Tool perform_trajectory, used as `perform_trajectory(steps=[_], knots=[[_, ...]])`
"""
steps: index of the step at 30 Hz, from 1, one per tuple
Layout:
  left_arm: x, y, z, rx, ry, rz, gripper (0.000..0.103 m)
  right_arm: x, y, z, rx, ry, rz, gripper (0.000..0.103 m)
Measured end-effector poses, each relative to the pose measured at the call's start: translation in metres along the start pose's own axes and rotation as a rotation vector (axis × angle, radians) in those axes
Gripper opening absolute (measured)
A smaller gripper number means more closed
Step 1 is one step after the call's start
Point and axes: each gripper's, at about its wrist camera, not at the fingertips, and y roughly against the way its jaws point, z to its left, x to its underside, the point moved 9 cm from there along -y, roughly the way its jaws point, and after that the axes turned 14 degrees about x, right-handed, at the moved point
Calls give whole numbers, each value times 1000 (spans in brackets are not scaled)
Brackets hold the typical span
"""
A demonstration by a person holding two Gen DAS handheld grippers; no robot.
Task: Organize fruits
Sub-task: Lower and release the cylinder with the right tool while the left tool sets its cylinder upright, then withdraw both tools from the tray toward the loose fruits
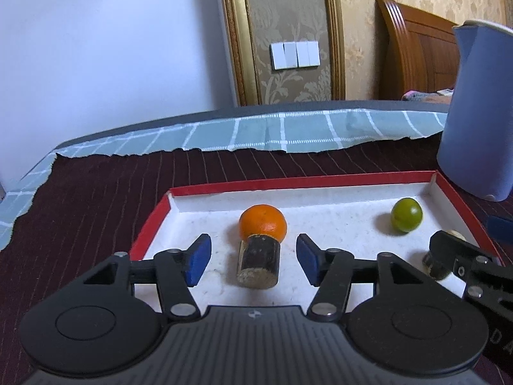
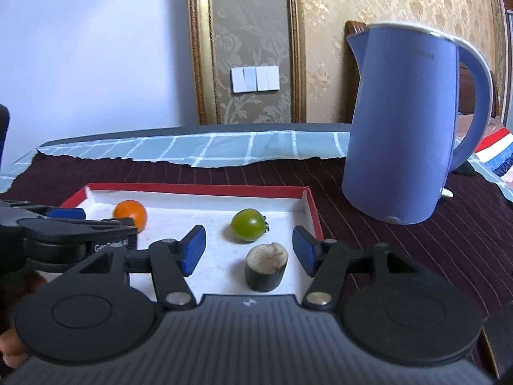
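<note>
A shallow red-rimmed white tray (image 1: 205, 189) lies on the dark striped cloth. In it are an orange (image 1: 263, 226), a green tomato (image 1: 406, 215) and two dark-skinned cut stubs. One stub (image 1: 258, 261) lies in front of the orange, between the open jaws of my left gripper (image 1: 253, 260). In the right wrist view the tray (image 2: 312, 207) holds the orange (image 2: 130, 213), the green tomato (image 2: 248, 224) and the other stub (image 2: 266, 267), which stands upright between the open jaws of my right gripper (image 2: 248, 253). Neither gripper touches anything.
A tall blue electric kettle (image 2: 407, 128) stands just right of the tray, close to its far right corner; it also shows in the left wrist view (image 1: 481, 109). A teal checked cloth (image 1: 288, 131) lines the table's far edge. The left gripper's body (image 2: 64, 234) shows at left.
</note>
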Motion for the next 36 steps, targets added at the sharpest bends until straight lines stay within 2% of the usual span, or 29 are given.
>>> perform_trajectory(steps=[5,6,8,12,14,19,22,26,31,36], knots=[[7,27,6,20,33,-14,59,3,27,-4,-9,-2,-42,71],[9,33,7,23,45,-18,61,3,34,-5,-12,-7,-50,73],[12,45,10,38,65,-31,75,4,45,-9,-17,-14,-69,81],[22,69,17,30,56,-62,76,11,64,-11,-41,-29,-84,91],[29,80,22,37,57,-76,76,16,74,-11,-51,-29,-89,100],[51,104,40,64,97,-106,76,31,91,-20,-69,-41,-88,101],[67,109,49,61,111,-92,76,43,96,-24,-85,-43,-73,101],[89,111,58,81,131,-65,76,61,103,-29,-47,6,-92,101],[102,114,44,132,31,-80,76,83,109,-19,-56,131,-82,101],[104,107,28,165,-52,-65,76,88,111,-16,-84,125,-70,101]])
